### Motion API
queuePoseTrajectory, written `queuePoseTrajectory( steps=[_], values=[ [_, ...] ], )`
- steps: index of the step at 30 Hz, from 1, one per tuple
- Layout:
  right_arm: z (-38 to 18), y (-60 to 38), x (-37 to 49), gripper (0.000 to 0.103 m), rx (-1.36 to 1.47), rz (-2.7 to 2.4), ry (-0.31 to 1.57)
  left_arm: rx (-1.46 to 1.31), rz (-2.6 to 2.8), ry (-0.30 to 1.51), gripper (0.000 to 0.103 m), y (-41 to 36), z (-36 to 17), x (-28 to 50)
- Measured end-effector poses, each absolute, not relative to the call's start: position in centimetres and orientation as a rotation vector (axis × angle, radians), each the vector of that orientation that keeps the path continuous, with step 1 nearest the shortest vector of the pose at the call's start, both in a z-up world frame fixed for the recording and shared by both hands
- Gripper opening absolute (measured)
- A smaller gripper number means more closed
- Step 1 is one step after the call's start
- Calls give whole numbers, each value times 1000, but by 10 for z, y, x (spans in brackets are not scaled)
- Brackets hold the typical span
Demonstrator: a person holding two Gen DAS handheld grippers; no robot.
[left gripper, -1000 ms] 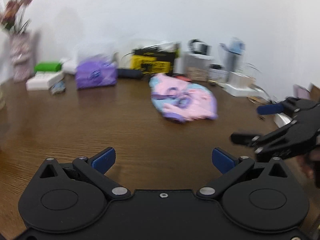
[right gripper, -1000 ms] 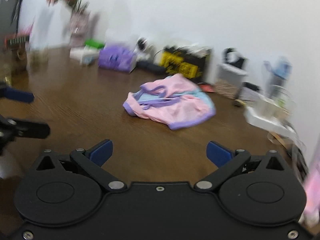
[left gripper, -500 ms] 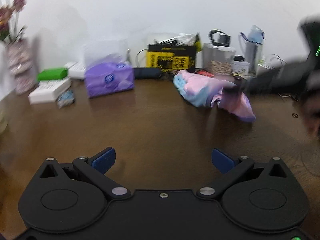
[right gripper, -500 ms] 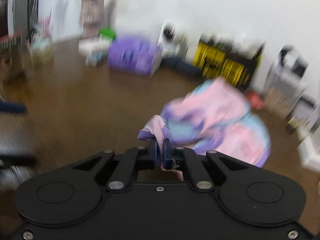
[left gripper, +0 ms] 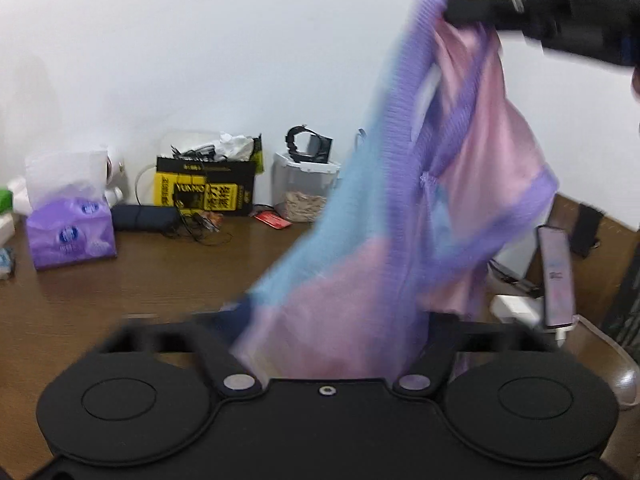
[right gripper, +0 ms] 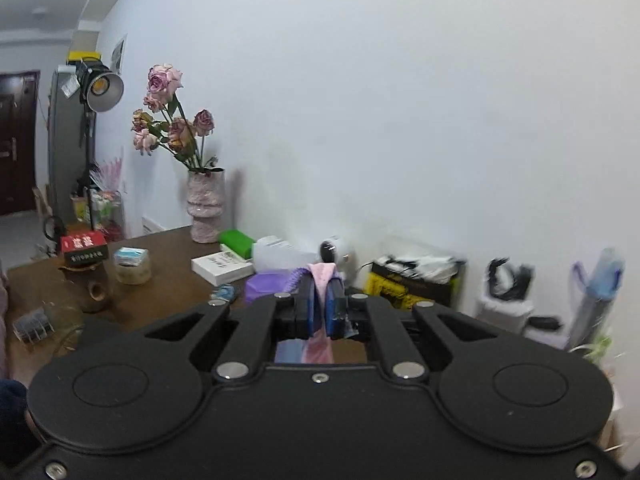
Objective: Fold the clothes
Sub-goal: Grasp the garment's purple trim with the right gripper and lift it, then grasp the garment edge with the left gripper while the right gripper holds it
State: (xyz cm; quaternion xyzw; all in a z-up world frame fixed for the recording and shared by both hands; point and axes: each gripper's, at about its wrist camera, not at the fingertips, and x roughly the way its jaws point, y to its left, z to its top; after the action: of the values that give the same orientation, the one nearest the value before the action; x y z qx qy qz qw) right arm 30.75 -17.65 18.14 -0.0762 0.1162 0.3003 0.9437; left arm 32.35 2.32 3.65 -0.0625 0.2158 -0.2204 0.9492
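A pink, light-blue and purple garment [left gripper: 460, 184] hangs in the air above the brown table [left gripper: 140, 280]. My right gripper [left gripper: 456, 4] holds it up by a purple ribbed edge at the top right of the left wrist view. In its own view the right gripper [right gripper: 319, 312] is shut on a pink fold [right gripper: 322, 276] of the garment. The garment's lower part drapes between the jaws of my left gripper [left gripper: 336, 316]. Those jaws are closing but blurred and still wide apart. The cloth hides the right pad.
Along the wall stand a purple tissue pack [left gripper: 70, 236], a yellow-and-black box [left gripper: 208, 188] and a clear container [left gripper: 304, 188]. A phone [left gripper: 556, 276] and cables lie at the right. A vase of roses [right gripper: 206, 204] and a white book [right gripper: 222, 266] sit further left.
The right gripper closed on the garment's edge and lifted it off the table. The left gripper came up to the hanging cloth, which now falls between its jaws.
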Motion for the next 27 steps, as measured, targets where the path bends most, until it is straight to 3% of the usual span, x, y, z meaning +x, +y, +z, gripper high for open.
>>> queuePoseTrajectory(
  steps=[4, 5, 6, 7, 8, 12, 17, 20, 22, 24, 27],
  values=[
    [137, -196, 327, 8, -135, 538, 401, -26, -431, 525, 25, 28, 22, 307],
    [112, -204, 334, 16, -124, 517, 483, -23, -426, 538, 47, 28, 20, 304],
    [99, -207, 337, 35, -128, 507, 525, -21, -397, 582, 79, 29, 14, 295],
    [74, -211, 340, 44, -143, 480, 596, -22, -392, 587, 91, 29, 14, 292],
    [51, -215, 342, 62, -158, 455, 660, -13, -355, 570, 99, 32, 12, 278],
    [20, -223, 312, 73, -138, 466, 670, 24, -337, 558, 99, 36, 17, 266],
    [11, -218, 264, 73, -119, 604, 615, 109, -424, 513, 99, 9, 26, 261],
    [-1, -200, 266, 71, -194, 630, 621, 220, -419, 512, 99, -12, 20, 262],
    [-11, -188, 271, 44, -236, 633, 636, 271, -418, 506, 99, -20, 17, 260],
    [-18, -182, 286, 6, -242, 634, 670, 351, -411, 483, 98, -29, 13, 259],
    [-8, -187, 299, 5, -213, 591, 634, 499, -366, 417, 93, -45, 10, 257]
  ],
)
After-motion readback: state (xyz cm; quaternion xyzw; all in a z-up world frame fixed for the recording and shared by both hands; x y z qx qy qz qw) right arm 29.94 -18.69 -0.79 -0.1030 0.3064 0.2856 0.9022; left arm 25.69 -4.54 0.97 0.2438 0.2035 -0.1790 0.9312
